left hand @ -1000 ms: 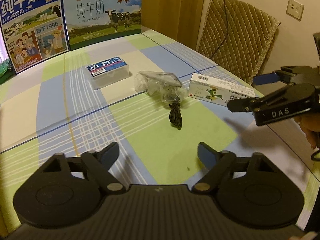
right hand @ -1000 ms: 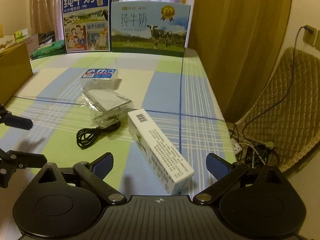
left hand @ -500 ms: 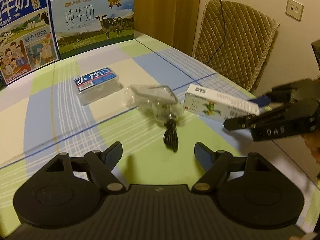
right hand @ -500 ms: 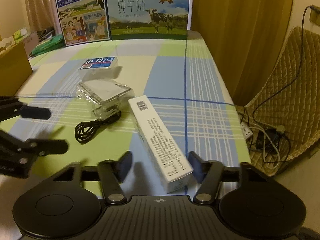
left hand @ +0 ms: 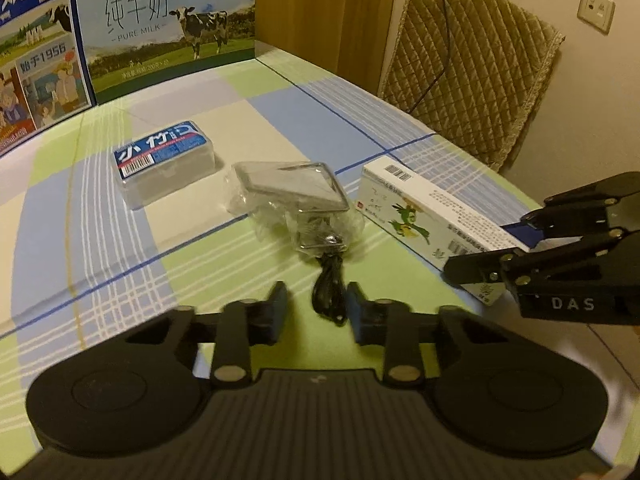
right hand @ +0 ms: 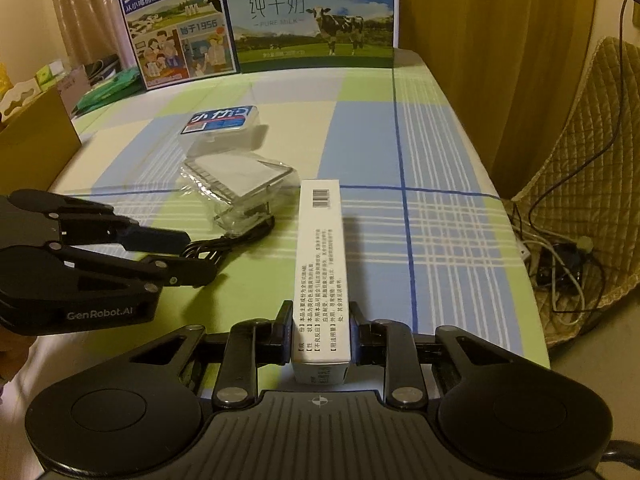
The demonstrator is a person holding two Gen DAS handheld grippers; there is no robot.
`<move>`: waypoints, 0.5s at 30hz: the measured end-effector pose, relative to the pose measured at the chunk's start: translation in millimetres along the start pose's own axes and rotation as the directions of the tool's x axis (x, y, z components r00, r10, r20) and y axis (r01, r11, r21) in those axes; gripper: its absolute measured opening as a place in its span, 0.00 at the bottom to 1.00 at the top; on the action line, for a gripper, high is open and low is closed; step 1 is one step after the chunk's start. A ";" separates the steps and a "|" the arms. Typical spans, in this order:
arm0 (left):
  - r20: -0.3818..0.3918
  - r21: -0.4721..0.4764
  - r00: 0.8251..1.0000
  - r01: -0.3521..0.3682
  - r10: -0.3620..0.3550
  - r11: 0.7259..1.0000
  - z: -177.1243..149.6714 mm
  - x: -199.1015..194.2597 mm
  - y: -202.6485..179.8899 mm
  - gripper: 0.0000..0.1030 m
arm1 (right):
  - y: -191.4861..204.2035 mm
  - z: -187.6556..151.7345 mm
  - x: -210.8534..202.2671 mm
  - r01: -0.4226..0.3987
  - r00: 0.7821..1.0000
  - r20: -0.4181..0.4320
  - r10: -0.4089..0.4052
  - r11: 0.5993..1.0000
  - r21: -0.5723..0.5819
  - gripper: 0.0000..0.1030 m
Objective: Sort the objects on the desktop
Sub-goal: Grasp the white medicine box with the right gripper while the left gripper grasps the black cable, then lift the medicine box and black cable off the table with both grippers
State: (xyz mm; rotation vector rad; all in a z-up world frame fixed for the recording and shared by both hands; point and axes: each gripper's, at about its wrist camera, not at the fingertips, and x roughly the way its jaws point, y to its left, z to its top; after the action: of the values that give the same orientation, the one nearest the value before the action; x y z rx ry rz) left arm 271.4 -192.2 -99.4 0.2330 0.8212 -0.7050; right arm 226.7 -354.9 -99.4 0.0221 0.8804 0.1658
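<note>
A long white carton (right hand: 320,248) lies on the checked tablecloth (right hand: 432,216), and my right gripper (right hand: 322,332) is shut on its near end, pads pressed to both sides. From the left wrist view the carton (left hand: 420,216) sits at the right with the right gripper (left hand: 486,250) clamped on it. A coiled black cable (left hand: 328,292) lies between the narrowed fingers of my left gripper (left hand: 317,314), with a gap left on each side. The cable (right hand: 232,240) runs into a clear plastic bag (left hand: 288,192) holding a flat device. A clear case with a blue label (left hand: 164,160) lies behind.
Two milk cartons (right hand: 312,16) (right hand: 176,20) stand along the table's far edge. A quilted chair (left hand: 468,68) is beyond the right edge, with wires and a power strip (right hand: 560,256) on the floor. A cardboard box (right hand: 36,132) stands at the left.
My right gripper moved in and shut on the white carton's end. My left gripper advanced to the cable and its fingers narrowed around the coil.
</note>
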 end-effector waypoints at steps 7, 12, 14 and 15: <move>-0.044 0.032 0.999 -0.013 0.015 0.999 -22.5 -32.9 0.4 0.10 | 5.9 -3.8 -3.8 -0.047 0.999 -0.007 0.047 0.997 0.053 0.22; -0.083 0.013 0.994 -0.071 0.072 0.997 -59.6 -77.4 8.8 0.10 | 32.6 -16.1 -15.7 -0.125 0.992 -0.016 0.126 0.990 0.066 0.22; -0.079 -0.012 0.992 -0.102 0.101 0.995 -73.3 -97.5 12.5 0.10 | 42.1 -21.2 -18.5 -0.167 0.985 -0.022 0.169 0.982 0.087 0.22; -0.074 -0.020 0.990 -0.121 0.119 0.993 -79.5 -107.6 13.7 0.10 | 45.6 -23.7 -19.2 -0.188 0.981 -0.025 0.192 0.977 0.104 0.22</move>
State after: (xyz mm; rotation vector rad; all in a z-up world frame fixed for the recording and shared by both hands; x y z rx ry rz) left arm 182.8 -94.1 -74.5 0.2853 0.8769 -0.5763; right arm 190.3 -313.9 -95.8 0.1990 0.9210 0.3010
